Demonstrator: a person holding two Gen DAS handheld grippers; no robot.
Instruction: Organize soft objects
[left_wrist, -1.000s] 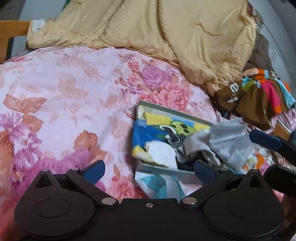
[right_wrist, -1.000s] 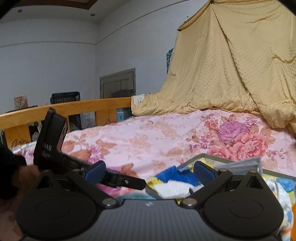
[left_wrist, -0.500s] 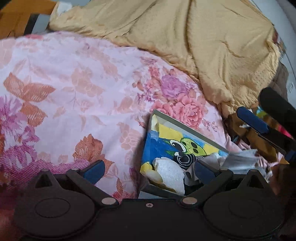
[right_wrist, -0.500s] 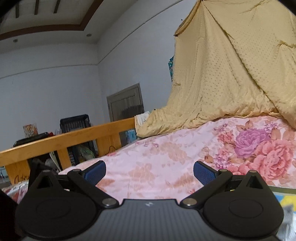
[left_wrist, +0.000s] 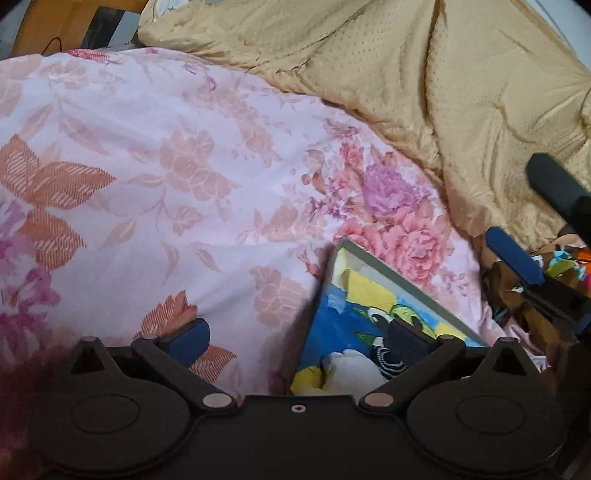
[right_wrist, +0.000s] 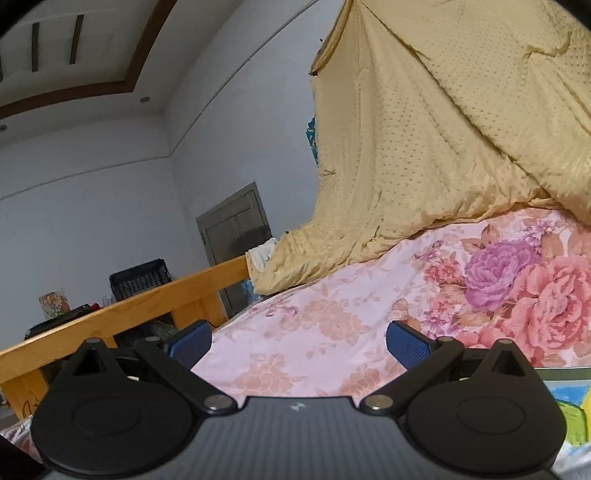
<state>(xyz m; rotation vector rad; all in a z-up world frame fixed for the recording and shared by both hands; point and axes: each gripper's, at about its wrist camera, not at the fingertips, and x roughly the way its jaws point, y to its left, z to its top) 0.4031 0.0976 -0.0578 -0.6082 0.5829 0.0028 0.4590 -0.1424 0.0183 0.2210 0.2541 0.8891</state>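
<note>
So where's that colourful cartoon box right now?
In the left wrist view the cartoon box lies on the pink floral quilt, lower right of centre, just ahead of the left tongs, below the yellow blanket.

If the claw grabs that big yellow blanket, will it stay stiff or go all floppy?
Probably floppy: the yellow blanket hangs in soft folds and creases. It looks thick and quilted, so likely heavy for one claw. It drapes onto the flowery bedspread, so pulling it may drag along.

Soft, dim indoor light, no glare; my left view smears with motion blur; fisheye bends both views' edges; corners fall dark.
</note>
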